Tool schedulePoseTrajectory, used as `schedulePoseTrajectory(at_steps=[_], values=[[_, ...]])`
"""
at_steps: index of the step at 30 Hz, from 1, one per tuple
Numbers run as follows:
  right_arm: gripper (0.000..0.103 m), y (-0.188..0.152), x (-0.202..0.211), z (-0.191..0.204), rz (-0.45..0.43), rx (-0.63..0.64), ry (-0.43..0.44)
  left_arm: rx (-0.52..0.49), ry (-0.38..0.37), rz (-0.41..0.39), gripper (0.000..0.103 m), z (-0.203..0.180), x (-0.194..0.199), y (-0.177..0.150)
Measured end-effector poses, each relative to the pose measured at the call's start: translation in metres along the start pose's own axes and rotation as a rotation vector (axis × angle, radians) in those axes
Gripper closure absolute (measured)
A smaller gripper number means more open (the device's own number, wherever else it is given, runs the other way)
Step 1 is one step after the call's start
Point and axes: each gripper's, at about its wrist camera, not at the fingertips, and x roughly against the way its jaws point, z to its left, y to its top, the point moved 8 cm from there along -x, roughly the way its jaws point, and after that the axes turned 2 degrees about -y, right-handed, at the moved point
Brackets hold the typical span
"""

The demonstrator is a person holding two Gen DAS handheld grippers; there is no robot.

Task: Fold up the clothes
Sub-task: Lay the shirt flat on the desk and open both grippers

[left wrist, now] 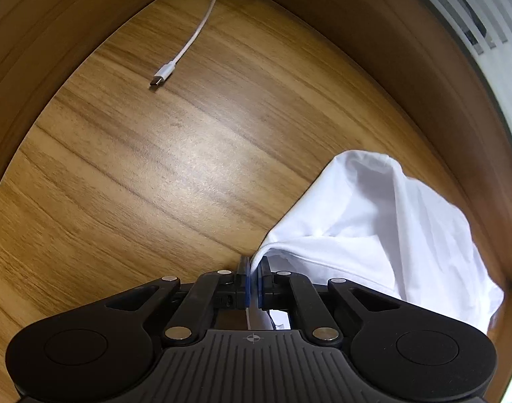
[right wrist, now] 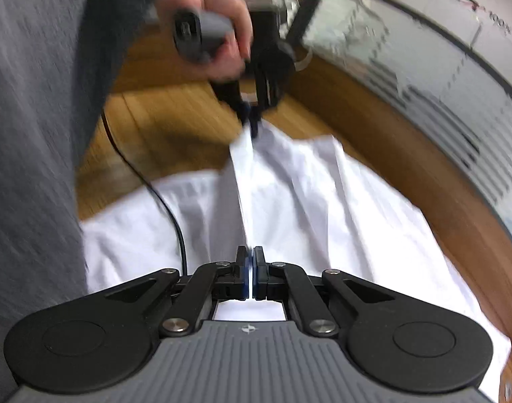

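Note:
A white garment [left wrist: 373, 221] lies bunched at the right of the wooden table [left wrist: 155, 168] in the left wrist view. My left gripper [left wrist: 254, 262] is shut on an edge of it, the cloth pinched between the blue pads. In the right wrist view the same white garment [right wrist: 306, 201] spreads across the table, blurred by motion. My right gripper [right wrist: 251, 258] is shut on a taut fold of it. That fold runs up to the left gripper [right wrist: 251, 117], which a hand [right wrist: 215, 10] holds above the cloth.
A white USB cable [left wrist: 189, 40] lies on the far part of the table. A black cable [right wrist: 148, 181] crosses the cloth near a grey sleeve [right wrist: 31, 134]. A raised wooden rim [right wrist: 407, 154] borders the table, with a white slatted unit [left wrist: 474, 10] beyond it.

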Motion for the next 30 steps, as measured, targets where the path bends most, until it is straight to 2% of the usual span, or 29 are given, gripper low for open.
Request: schedulePoseTrajectory(at_steps=[2, 3, 6, 8, 11, 12, 14, 15, 17, 26, 30], values=[[0.101, -0.010, -0.001, 0.002, 0.028, -0.029, -0.021, -0.033, -0.006, 0.008, 0.096, -0.001, 0.001, 0.002], [0.101, -0.011, 0.003, 0.002, 0.025, -0.054, -0.007, -0.056, -0.016, 0.013, 0.096, -0.002, 0.002, 0.003], [0.098, -0.011, 0.019, -0.006, -0.006, -0.152, 0.039, -0.139, -0.054, 0.019, 0.088, -0.006, 0.010, 0.004], [0.083, -0.007, 0.027, -0.015, -0.018, -0.218, 0.059, -0.193, -0.084, 0.011, 0.072, -0.009, 0.019, 0.002], [0.076, 0.003, 0.032, -0.028, -0.031, -0.312, 0.085, -0.262, -0.095, -0.014, 0.058, -0.010, 0.034, -0.007], [0.073, 0.010, 0.029, -0.030, -0.034, -0.337, 0.106, -0.272, -0.097, -0.019, 0.058, -0.010, 0.039, -0.011], [0.061, 0.022, 0.024, -0.034, -0.042, -0.374, 0.143, -0.250, -0.114, -0.024, 0.056, -0.008, 0.047, -0.021], [0.059, 0.028, 0.019, -0.034, -0.039, -0.375, 0.159, -0.237, -0.121, -0.025, 0.056, -0.007, 0.050, -0.025], [0.058, 0.039, 0.008, -0.032, -0.026, -0.369, 0.187, -0.213, -0.131, -0.026, 0.055, -0.005, 0.055, -0.035], [0.058, 0.067, -0.056, -0.016, 0.077, -0.386, 0.272, -0.233, -0.044, -0.047, 0.057, -0.008, 0.051, -0.052], [0.058, 0.078, -0.077, -0.007, 0.088, -0.406, 0.262, -0.243, -0.003, -0.053, 0.058, -0.008, 0.042, -0.054]])
